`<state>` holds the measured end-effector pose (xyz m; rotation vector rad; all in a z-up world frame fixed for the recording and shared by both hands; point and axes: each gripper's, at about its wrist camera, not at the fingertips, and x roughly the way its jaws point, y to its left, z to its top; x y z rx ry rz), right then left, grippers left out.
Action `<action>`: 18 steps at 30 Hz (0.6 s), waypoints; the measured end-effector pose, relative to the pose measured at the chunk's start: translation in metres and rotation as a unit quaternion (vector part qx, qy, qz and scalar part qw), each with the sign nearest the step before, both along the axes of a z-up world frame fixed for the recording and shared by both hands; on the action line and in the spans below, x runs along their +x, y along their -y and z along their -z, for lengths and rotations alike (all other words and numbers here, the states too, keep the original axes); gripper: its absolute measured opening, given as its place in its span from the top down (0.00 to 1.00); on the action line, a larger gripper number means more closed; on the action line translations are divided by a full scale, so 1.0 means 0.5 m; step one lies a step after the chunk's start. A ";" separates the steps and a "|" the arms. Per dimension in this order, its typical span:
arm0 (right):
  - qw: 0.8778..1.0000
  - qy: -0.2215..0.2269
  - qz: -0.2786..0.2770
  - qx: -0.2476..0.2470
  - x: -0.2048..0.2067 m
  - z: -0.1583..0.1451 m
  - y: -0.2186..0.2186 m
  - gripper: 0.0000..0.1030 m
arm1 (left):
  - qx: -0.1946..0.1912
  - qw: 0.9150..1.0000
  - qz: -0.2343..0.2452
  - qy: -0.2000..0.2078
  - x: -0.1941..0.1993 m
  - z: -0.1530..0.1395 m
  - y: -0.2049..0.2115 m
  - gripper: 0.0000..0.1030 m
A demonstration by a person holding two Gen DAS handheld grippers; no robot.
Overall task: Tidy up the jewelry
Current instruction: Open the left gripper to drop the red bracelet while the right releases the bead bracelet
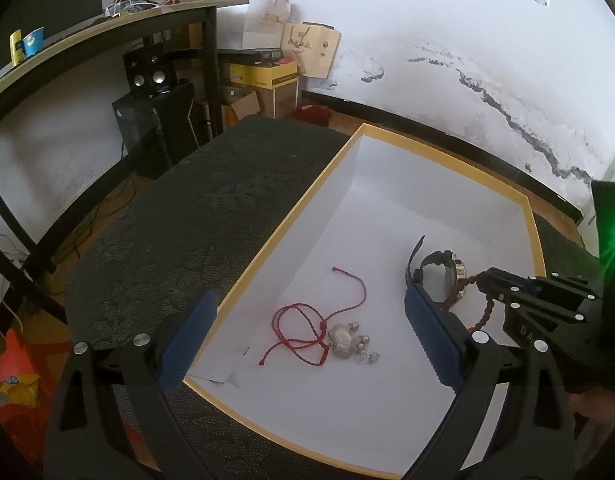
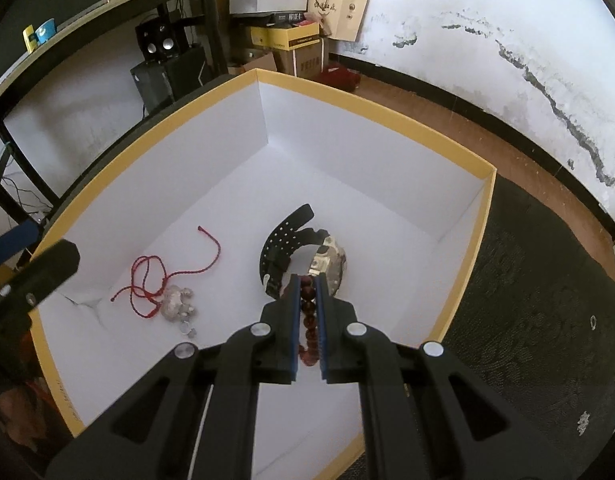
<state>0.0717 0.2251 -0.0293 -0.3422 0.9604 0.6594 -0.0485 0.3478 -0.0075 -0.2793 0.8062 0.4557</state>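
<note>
Right gripper (image 2: 307, 280) is seen pinched tight on a dark red bead bracelet (image 2: 308, 320); the strand is trapped lengthwise between the blue pads (image 2: 294, 320), beads showing in the narrow slot. In the left wrist view the same bracelet (image 1: 487, 312) is seen drooping below the right gripper (image 1: 481, 280), so it is judged limp and light, free to swing; beads are round and likely slippery, so a grip across several beads is judged safer than on one.

Just past the right fingertips, at 12 o'clock, a black watch (image 2: 303, 252) lies on its side inside the box (image 2: 489, 184), strap curled up. Whether the beads touch the watch cannot be told. The watch is judged the heaviest piece, stiff at the case, springy at the strap; the strap near the case is judged the best place to be taken.

At 9 o'clock from the right gripper, a red cord (image 2: 163, 276) with a silver charm cluster (image 2: 175, 304) is lying loose on the white floor, well apart from the watch. Cord is soft, tangle-prone; the charm is judged the firmer hold.

Left gripper (image 1: 307, 340) is spread wide, nothing between its pads, hovering over the box's near left rim (image 1: 267, 248), with cord and charm at 12 o'clock between its fingers. Box rests on dark patterned cloth (image 1: 187, 220).
</note>
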 end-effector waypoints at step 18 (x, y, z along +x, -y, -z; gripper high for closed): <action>0.998 0.040 -0.003 0.043 -0.018 -0.069 0.066 0.06 | 0.003 1.000 -0.002 0.013 0.012 -0.022 0.031 0.10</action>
